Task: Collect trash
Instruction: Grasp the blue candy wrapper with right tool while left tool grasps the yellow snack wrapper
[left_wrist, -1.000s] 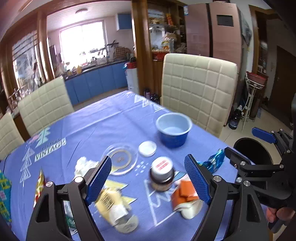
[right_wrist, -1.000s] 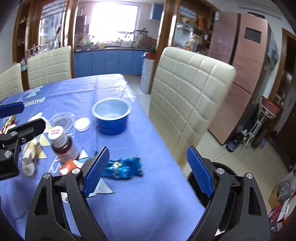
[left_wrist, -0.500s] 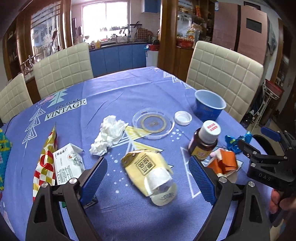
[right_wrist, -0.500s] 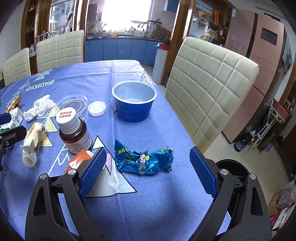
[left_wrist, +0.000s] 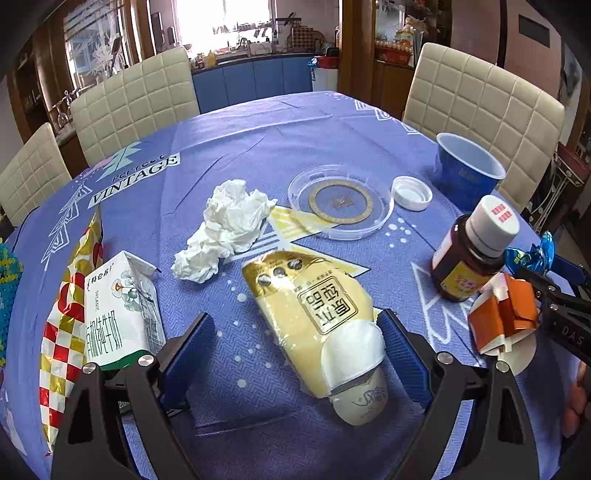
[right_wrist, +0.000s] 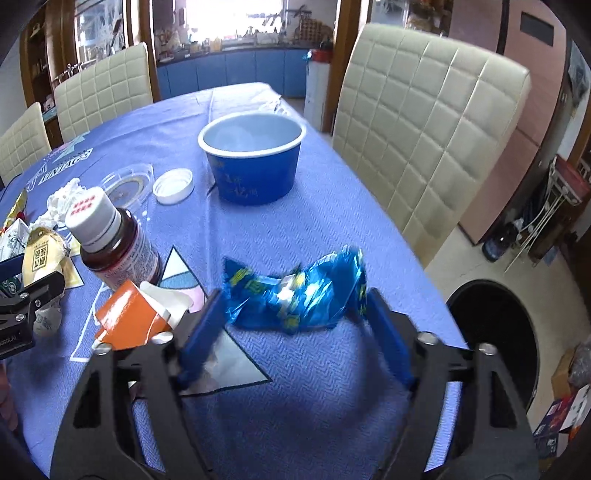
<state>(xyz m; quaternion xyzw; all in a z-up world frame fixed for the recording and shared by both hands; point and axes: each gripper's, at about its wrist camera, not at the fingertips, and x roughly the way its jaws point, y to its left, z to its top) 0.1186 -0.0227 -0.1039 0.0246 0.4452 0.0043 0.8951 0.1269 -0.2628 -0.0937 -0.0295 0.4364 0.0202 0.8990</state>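
Observation:
A yellow-labelled bottle (left_wrist: 317, 306) lies on its side on the blue tablecloth (left_wrist: 258, 147). My left gripper (left_wrist: 294, 321) stands open astride it, its left pad well clear and its right pad close beside the bottle's white end. In the right wrist view a crinkled blue wrapper (right_wrist: 295, 291) lies between the fingers of my right gripper (right_wrist: 292, 295). Its jaws are closing, and the pads are just at the wrapper's two ends. The right gripper's tip also shows at the edge of the left wrist view, by the wrapper (left_wrist: 532, 254).
Around the bottle lie a crumpled tissue (left_wrist: 229, 225), a milk carton (left_wrist: 118, 314), a checkered wrapper (left_wrist: 66, 321), a clear lid (left_wrist: 340, 201) and a white cap (left_wrist: 412, 192). Further right are a blue cup (right_wrist: 255, 162), a brown bottle (right_wrist: 114, 240) and an orange carton (right_wrist: 129, 317). A black bin (right_wrist: 491, 332) stands beside the table.
Both grippers have sunk toward the table. The left now straddles the yellow bottle; the right has come down over the blue wrapper and its jaws have narrowed.

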